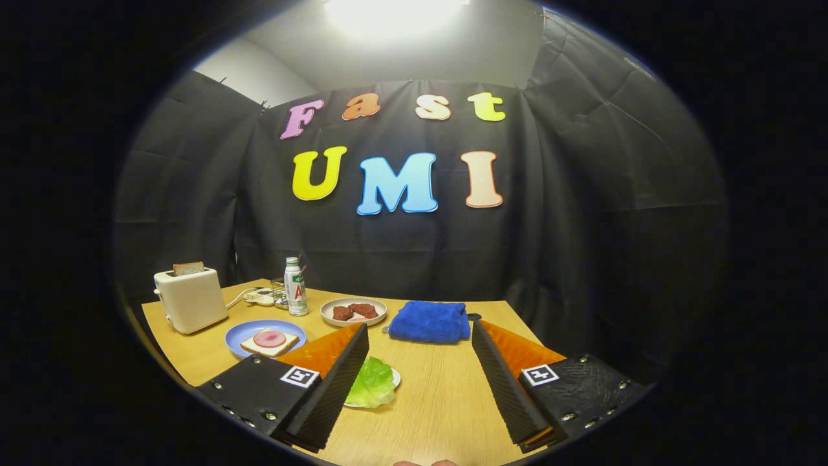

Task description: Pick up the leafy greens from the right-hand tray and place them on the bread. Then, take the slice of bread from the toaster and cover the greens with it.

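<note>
The hand-held two-finger gripper [420, 382] is hovering above the pale wooden tabletop [440, 395] with its fingers spread wide and gripping nothing. Judging from how things lie, the task is sitting at its very start.

The crinkled light-green lettuce leaf [370, 383] is resting untouched on its small white plate [394, 377], just beside the inner edge of the left finger. Beyond that leaf, the square slice of white bread topped with a round pink slice of meat [270, 341] is lying uncovered on a round blue plate [240, 333].

Beyond the blue plate, the cream boxy toaster [189, 299] is holding a brown slice of toast [187, 268] in its slot. So both placings are remaining: greens first, then the toast.
</note>
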A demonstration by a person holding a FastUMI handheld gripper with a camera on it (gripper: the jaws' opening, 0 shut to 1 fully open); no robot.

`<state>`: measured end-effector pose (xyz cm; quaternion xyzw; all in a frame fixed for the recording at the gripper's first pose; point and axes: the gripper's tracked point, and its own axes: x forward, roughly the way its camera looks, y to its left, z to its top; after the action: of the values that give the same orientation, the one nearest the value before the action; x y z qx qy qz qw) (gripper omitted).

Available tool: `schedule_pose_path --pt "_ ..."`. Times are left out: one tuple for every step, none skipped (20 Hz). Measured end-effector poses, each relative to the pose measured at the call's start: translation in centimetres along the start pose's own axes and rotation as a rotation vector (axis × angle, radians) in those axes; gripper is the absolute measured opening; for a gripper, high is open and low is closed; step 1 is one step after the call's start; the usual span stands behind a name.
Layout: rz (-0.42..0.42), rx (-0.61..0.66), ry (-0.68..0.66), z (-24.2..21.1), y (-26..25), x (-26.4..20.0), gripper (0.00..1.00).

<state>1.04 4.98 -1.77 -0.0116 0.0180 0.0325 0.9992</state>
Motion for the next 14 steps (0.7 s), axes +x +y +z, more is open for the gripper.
schedule_pose_path --pt "0.003 0.01 0.007 0.0 0.5 0.2 0.98" --pt "0.016 0.022 0.014 -0.2 1.4 0.6 0.98" --pt "0.034 0.027 0.027 -0.3 2.3 0.9 0.98" --pt "0.052 0.024 0.044 -0.7 3.0 1.4 0.98" --pt "0.068 0.019 0.072 -1.1 3.7 1.8 0.98" --pt "0.077 0.014 0.101 -1.6 4.1 2.2 0.98" --pt "0.089 0.01 0.126 -1.9 4.6 2.5 0.98" --pt "0.098 0.005 0.156 -2.4 5.0 2.9 0.98" --pt "0.106 0.0 0.192 -3.1 5.3 3.5 0.98" --pt "0.113 -0.006 0.224 -3.6 5.5 4.0 0.98" --pt "0.117 -0.008 0.268 -4.4 5.7 4.6 0.98" --pt "0.127 -0.006 0.317 -5.3 5.8 5.2 0.98" --pt "0.138 0.004 0.367 -6.1 6.1 5.7 0.98" --pt "0.149 0.009 0.411 -6.9 6.4 6.1 0.99"
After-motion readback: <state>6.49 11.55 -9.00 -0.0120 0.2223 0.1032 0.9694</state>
